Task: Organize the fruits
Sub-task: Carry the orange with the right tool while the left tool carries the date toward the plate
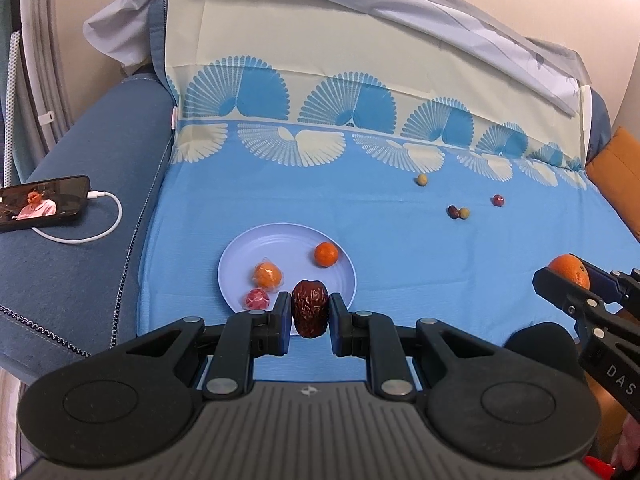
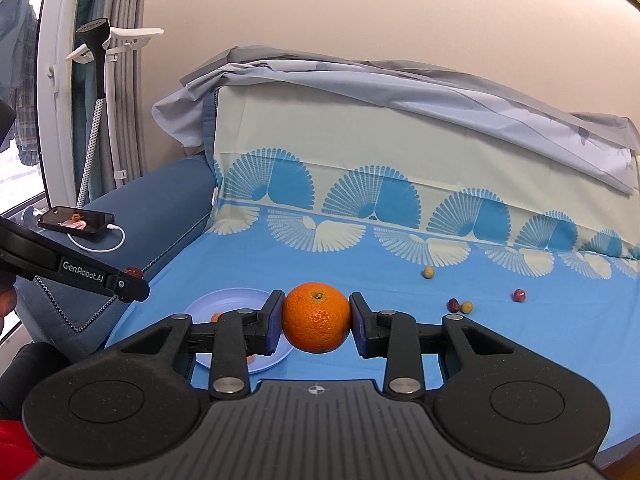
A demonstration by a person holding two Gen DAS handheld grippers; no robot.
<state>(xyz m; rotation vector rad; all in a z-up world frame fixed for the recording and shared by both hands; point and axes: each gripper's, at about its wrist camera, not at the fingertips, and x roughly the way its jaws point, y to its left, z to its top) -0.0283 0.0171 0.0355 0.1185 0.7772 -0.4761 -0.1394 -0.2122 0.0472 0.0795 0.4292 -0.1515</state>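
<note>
Your left hand-held gripper (image 1: pixel 310 314) has its jaws pinched tight on a wrinkled dark-red date (image 1: pixel 309 309), held upright between the blue pads just above the near rim of the pale blue plate (image 1: pixel 256 248). On that plate you've got three things lying apart from one another: a small bare orange (image 1: pixel 326 254) toward the far right side, a plastic-wrapped orange fruit (image 1: pixel 267 275) near the middle, and a wrapped pinkish-red one (image 1: pixel 257 299) at the near left edge, just beside your left finger.

Your right hand-held gripper (image 2: pixel 316 318) clamps a bigger orange (image 2: pixel 316 317), stem end up, pads pressing on both its sides, and it hangs over the blue sheet (image 2: pixel 360 272) to the right of the plate. From the left wrist view, that same orange shows at the far right edge, clear of the plate.

Out on the sheet, well away from the plate, four little fruits lie loose: a yellowish one (image 1: pixel 421 179) farthest back, a dark red one (image 1: pixel 453 211) touching another yellowish one (image 1: pixel 464 213), and a reddish one (image 1: pixel 498 200) alone to their right.

Off to the left, a phone (image 1: pixel 44 202) with its screen lit rests on the dark blue sofa arm (image 1: pixel 88 264), a white cable (image 1: pixel 108 216) plugged into it. A fan-patterned cushion (image 1: pixel 320 60) stands behind the sheet.
</note>
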